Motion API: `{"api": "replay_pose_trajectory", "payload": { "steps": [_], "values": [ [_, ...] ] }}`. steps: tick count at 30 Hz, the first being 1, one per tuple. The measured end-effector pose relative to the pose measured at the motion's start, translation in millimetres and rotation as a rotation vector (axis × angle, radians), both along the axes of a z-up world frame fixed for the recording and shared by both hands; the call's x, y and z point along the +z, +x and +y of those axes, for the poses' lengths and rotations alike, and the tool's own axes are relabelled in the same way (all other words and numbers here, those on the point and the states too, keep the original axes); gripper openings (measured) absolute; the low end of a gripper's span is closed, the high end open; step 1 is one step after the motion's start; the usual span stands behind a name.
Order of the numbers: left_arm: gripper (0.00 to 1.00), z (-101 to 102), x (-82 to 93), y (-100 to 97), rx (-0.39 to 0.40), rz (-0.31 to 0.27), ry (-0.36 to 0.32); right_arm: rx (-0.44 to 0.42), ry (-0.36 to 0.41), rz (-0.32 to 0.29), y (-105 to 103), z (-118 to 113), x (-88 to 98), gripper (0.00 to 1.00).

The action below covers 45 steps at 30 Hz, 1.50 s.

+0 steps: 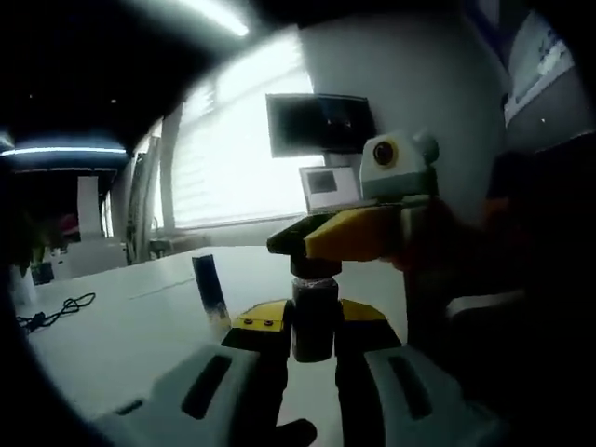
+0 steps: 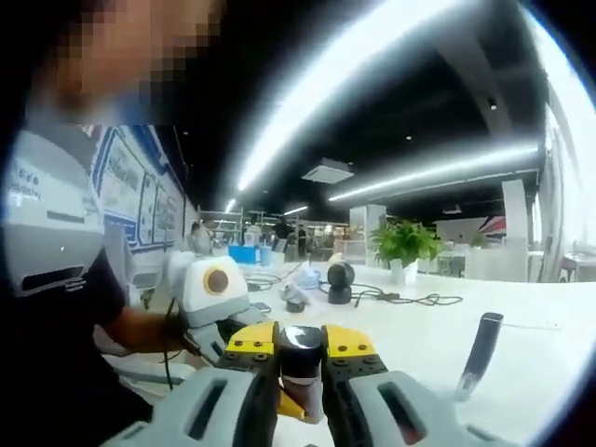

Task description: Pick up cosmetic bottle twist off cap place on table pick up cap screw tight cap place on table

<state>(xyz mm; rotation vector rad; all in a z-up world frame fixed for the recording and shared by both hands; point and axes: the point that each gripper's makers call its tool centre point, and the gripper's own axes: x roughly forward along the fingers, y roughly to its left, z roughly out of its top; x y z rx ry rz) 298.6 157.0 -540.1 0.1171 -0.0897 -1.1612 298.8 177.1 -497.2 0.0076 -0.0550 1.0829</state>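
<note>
Left gripper view: left gripper clamps the bottle body above the table; right gripper pinches its cap. A dark tube stands near, beyond. Table's far edge unobstructed; bottle base hidden.

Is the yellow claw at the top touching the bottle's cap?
Touching. In the left gripper view, the right gripper is clamped on the cap of the bottle, with no gap showing.
</note>
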Motion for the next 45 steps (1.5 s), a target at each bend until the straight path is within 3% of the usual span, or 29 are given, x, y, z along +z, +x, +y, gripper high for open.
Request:
{"api": "replay_pose_trajectory", "payload": {
  "steps": [8, 16, 45],
  "values": [
    [0.08, -1, -3.6, -8.6, -0.080, 0.048, -0.005, 0.073, -0.021, 0.003, -9, 3, -5.1, 0.12],
    [0.08, -3, -5.3, -14.9, -0.146, 0.058, -0.002, 0.140, -0.028, 0.016, -17, 5, -7.0, 0.12],
    [0.08, -2, -1.7, -15.3, -0.172, 0.060, -0.035, 0.173, -0.026, 0.024, -15, 5, -3.8, 0.12]
  ]
}}
